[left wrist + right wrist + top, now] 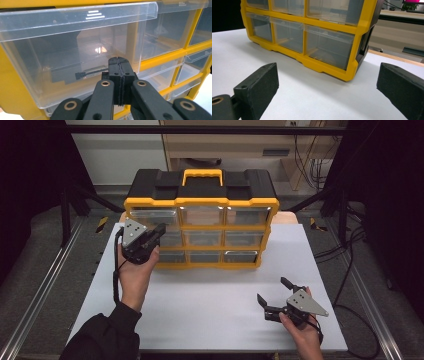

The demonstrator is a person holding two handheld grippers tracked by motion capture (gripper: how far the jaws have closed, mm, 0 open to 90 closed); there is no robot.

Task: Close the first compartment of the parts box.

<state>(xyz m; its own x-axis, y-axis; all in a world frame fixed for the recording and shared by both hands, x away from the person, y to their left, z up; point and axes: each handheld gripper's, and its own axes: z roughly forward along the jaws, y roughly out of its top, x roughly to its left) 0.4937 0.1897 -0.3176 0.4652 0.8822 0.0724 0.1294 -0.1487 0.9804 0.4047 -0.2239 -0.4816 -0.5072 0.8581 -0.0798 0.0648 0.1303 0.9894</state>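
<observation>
Left gripper (159,231) jaws pressed fully together, empty, tips at the clear front of the left middle drawer (72,57) of the yellow-and-black drawer organizer (200,217); contact unclear; no legible writing, just three embossed ridges on the drawer lip; right gripper (272,294) jaws spread wide, empty, over the white tabletop (210,315), well apart from the organizer; drawers look empty.

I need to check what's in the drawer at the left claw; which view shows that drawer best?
The left gripper view: the clear drawer is close up, with the shut left claw at its front. The high view shows it small, behind the claw. The right gripper view doesn't settle which drawer it is.
</observation>
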